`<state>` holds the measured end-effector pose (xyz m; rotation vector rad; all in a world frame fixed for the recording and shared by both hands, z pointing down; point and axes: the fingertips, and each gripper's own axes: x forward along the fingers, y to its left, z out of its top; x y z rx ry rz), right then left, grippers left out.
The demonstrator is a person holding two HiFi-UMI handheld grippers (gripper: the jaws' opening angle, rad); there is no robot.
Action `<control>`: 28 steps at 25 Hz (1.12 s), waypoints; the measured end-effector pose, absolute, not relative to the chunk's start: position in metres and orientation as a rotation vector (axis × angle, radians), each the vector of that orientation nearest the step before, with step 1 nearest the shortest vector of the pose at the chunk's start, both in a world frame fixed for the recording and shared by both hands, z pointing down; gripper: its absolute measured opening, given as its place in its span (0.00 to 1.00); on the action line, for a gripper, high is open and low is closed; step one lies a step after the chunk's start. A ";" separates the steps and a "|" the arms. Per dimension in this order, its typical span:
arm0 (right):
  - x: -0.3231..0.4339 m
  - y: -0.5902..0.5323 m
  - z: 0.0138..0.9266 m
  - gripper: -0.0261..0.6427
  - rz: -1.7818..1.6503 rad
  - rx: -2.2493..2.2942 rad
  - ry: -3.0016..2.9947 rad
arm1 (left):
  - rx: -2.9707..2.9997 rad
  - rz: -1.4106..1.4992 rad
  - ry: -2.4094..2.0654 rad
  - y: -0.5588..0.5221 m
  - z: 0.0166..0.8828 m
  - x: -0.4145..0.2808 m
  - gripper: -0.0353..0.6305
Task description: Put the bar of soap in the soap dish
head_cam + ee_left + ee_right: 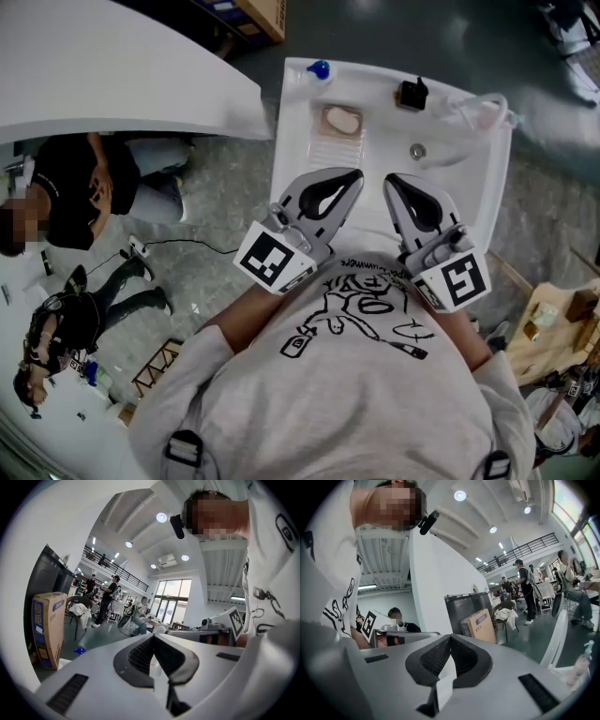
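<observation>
A pale pink bar of soap (342,120) lies in the ribbed soap dish (336,146) on the white sink top (298,141), at its far left part. My left gripper (354,175) and right gripper (390,178) are held side by side close to my chest, raised over the near edge of the sink and well short of the soap. Both are shut with nothing between the jaws. In the left gripper view the left gripper (153,637) points level out into the room, tips together. The right gripper (450,637) also has its tips together.
On the sink sit a drain (418,150), a black tap (412,94), a blue object (320,68) and clear plastic (483,112). A white curved counter (122,75) stands to the left, with a person (75,187) seated below it. A cardboard box (47,627) stands beyond.
</observation>
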<state>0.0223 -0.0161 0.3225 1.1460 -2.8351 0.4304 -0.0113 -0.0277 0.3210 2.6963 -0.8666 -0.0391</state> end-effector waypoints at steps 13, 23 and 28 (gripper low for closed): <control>0.021 -0.005 0.302 0.07 0.388 1.175 -2.871 | 2.697 -0.100 -0.854 -0.015 0.309 -0.010 0.06; 0.020 -0.006 0.299 0.07 0.335 1.190 -2.869 | 2.688 -0.097 -0.856 -0.016 0.315 -0.009 0.06; 0.022 -0.006 0.302 0.07 0.352 1.197 -2.853 | 2.697 -0.102 -0.861 -0.017 0.310 -0.009 0.06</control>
